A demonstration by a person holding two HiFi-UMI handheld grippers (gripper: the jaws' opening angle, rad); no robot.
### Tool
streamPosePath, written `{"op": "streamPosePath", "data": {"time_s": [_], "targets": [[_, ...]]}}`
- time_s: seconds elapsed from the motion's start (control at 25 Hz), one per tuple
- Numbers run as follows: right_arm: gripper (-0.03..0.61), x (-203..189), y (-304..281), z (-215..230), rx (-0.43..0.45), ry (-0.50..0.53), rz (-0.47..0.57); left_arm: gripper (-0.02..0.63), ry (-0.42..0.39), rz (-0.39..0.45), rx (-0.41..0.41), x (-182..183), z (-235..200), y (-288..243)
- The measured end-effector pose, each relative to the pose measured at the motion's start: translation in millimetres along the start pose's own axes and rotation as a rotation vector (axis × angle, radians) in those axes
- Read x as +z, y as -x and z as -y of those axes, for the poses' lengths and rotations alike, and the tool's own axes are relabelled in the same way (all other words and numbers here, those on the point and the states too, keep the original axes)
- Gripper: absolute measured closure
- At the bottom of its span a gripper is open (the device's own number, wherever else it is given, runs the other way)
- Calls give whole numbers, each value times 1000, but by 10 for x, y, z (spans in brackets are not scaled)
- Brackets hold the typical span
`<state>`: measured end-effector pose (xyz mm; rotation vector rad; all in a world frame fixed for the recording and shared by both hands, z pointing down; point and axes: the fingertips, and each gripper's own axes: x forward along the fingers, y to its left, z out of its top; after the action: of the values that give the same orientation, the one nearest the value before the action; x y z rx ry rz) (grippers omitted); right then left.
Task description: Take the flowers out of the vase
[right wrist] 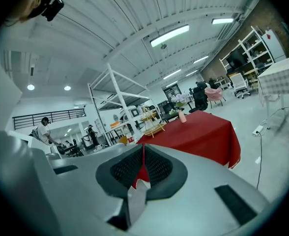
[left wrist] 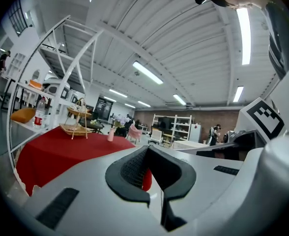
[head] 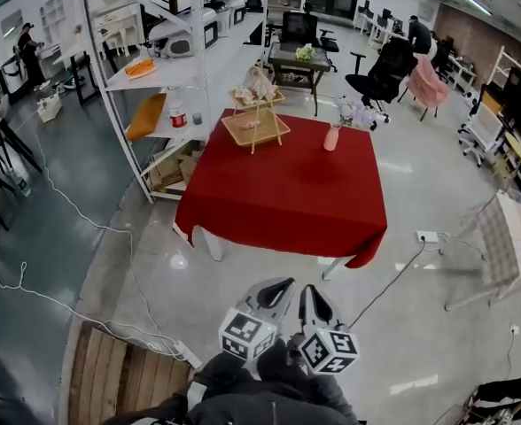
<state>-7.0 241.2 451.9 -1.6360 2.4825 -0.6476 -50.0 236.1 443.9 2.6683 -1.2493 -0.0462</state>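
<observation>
A small pink vase (head: pixel 332 137) stands near the far right edge of the red-clothed table (head: pixel 287 193), with pale flowers (head: pixel 354 112) rising from it. My left gripper (head: pixel 282 285) and right gripper (head: pixel 307 292) are side by side over the floor, well short of the table's near edge. Both are shut and hold nothing. From the left gripper view, the closed left gripper (left wrist: pixel 147 150) points level toward the table, and the vase (left wrist: pixel 111 134) is far off. Past the closed right gripper (right wrist: pixel 143 148) in the right gripper view, the vase (right wrist: pixel 182 116) and flowers (right wrist: pixel 178 99) also look small and distant.
A two-tier wicker basket stand (head: pixel 255 120) sits at the table's far left. White metal shelving (head: pixel 167 78) stands left of the table. Cables (head: pixel 57 299) trail over the floor; a wooden pallet (head: pixel 119 374) lies at my left. Office chairs (head: pixel 386 71) stand behind the table.
</observation>
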Motion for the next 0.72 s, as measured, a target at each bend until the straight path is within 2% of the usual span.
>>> {"op": "streamPosePath", "data": {"time_s": [0.36, 0.72], "targets": [[565, 333, -601, 484, 6, -13, 8, 604, -8, 10, 32, 122, -316, -677], [565, 390, -973, 718, 47, -29, -16, 604, -10, 7, 57, 105, -503, -1073]]}}
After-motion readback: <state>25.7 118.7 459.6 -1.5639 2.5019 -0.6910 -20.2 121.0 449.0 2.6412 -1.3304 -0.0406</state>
